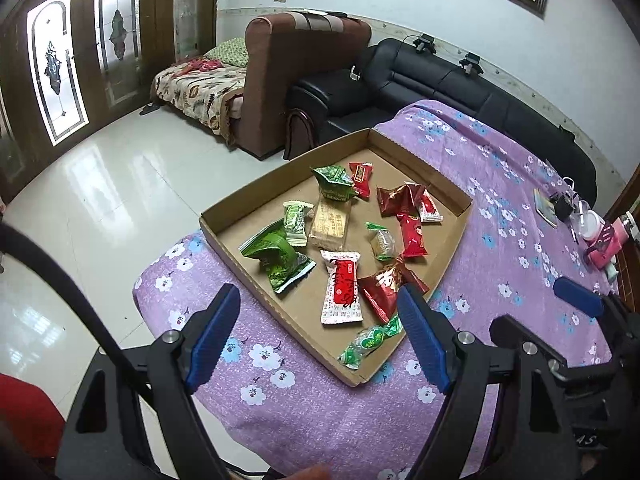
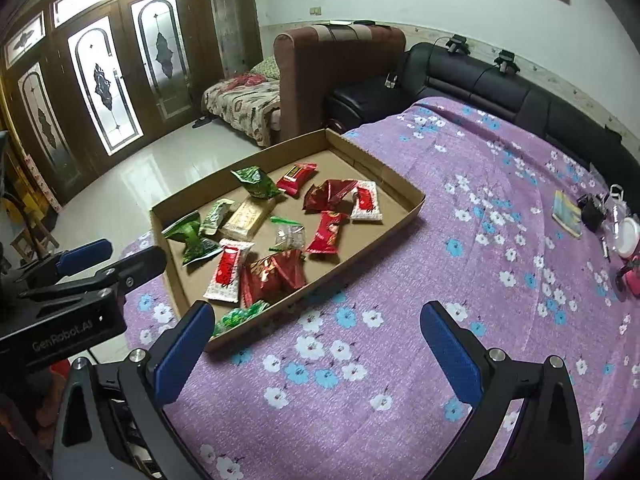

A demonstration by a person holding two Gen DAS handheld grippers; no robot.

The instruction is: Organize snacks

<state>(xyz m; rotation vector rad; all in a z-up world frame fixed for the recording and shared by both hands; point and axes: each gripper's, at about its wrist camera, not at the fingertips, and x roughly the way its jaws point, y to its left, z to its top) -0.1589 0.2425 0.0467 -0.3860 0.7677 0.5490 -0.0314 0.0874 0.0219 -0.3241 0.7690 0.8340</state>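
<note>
Left claw: my left claw [image 1: 318, 332] hangs wide apart with nothing between its blue pads, above the near edge of the tray.
Right claw: my right claw [image 2: 316, 344] is also spread wide and empty, over bare cloth just beside the tray's near corner.
Tray: a shallow cardboard tray [image 1: 248, 206] lies flat on the tabletop [image 2: 460, 208], which wears a purple flowered cloth.
Snacks: every wrapped snack sits inside the tray, loosely mixed.
Green packets: a crumpled green packet [image 1: 276, 258] lies at 9 o'clock in the tray, another green packet [image 1: 333, 184] at 12 o'clock.
Red packets: dark red wrappers [image 1: 400, 198] gather at 2 o'clock.
White-and-red packet: a white-and-red packet [image 1: 341, 292] lies at 6 o'clock, nearest my left claw.
Clutter: small items [image 2: 600, 216] sit well apart from the tray, at 3 o'clock on the tabletop.
</note>
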